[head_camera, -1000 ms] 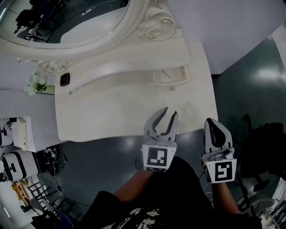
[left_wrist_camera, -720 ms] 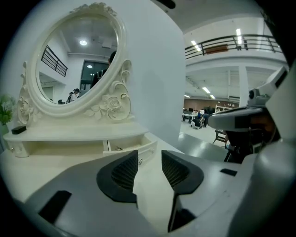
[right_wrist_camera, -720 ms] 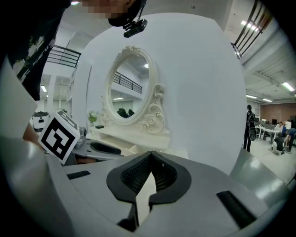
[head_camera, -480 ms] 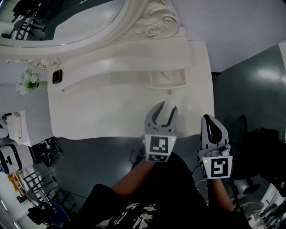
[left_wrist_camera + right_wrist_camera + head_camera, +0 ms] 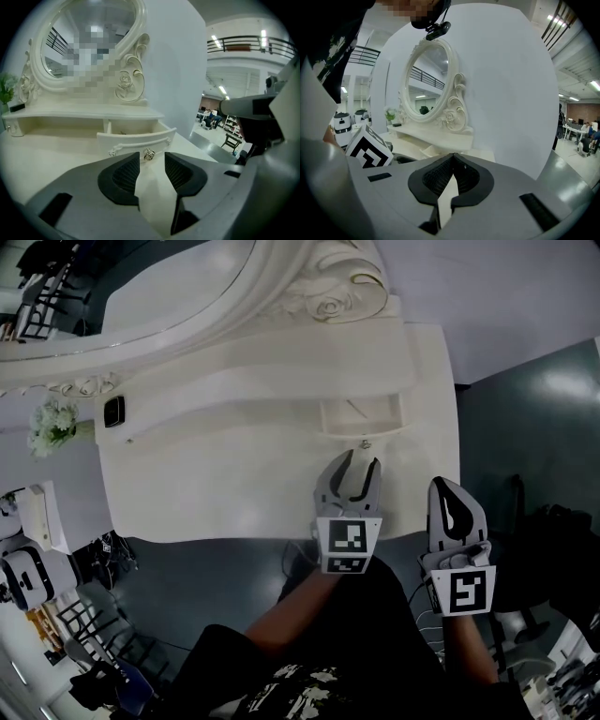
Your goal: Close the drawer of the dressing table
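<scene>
Left hand-held gripper [image 5: 361, 461] spread empty facing drawer knob [image 5: 365, 442], right hand-held gripper [image 5: 450, 491] clenched

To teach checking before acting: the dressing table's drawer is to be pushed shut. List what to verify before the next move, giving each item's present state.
1. Drawer is pulled out, ready to push: ok.
2. Left hand-held gripper has its jaws apart with nothing between them: ok.
3. It is lined up with the drawer's knob, which shows just beyond the gap: ok.
4. Contact with the drawer front: cannot tell.
5. Right hand-held gripper is shut, empty and off to the side of the drawer: ok.
6. Nothing sticks up inside the drawer: cannot tell.
</scene>
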`<state>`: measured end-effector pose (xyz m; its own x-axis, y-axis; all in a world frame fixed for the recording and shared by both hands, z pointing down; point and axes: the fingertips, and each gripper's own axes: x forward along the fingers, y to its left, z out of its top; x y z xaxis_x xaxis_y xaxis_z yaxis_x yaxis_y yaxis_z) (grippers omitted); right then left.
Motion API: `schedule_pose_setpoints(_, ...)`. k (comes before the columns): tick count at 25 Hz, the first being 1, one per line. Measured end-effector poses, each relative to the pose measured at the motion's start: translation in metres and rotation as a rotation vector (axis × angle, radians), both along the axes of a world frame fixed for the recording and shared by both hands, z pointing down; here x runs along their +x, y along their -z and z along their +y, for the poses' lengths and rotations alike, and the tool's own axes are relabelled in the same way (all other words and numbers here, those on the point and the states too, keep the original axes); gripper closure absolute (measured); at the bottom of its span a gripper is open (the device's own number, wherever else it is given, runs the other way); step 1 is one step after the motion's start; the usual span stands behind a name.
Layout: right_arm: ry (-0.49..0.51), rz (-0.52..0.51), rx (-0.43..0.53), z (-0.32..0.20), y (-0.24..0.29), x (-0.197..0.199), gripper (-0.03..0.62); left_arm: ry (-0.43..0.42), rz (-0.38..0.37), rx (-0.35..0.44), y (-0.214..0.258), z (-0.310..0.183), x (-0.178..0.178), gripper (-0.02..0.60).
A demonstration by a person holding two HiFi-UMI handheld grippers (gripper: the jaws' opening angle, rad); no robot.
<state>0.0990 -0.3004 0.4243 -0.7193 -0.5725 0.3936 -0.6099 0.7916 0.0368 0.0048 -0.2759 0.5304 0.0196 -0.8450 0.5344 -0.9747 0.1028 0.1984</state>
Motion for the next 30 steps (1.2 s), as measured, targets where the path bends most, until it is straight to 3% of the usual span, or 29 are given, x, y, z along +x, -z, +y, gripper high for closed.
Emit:
schedule_pose_setpoints(9, -0.022, 0.026, -0.020, -0.011, -0.011, -0.006, 0.595, 0.007, 0.056, -0.024, -0.016, -0.012, -0.001, 0.427)
schedule_pose_setpoints(14, -0.040, 0.026, -0.025, -0.013, -0.013, -0.008, 0.595, -0.011, 0.049, -0.029, -0.018, -0.016, 0.001, 0.434)
schedule_pose_setpoints(17, -0.044, 0.031, -0.025, -0.016, -0.016, -0.008, 0.595, 0.004, 0.029, -0.025, -0.020, -0.018, -0.003, 0.495)
schedule_pose_setpoints(30, -0.025, 0.056, -0.045, -0.016, -0.030, -0.025, 0.595, -0.016, 0.021, -0.027, -0.016, -0.020, -0.011, 0.499)
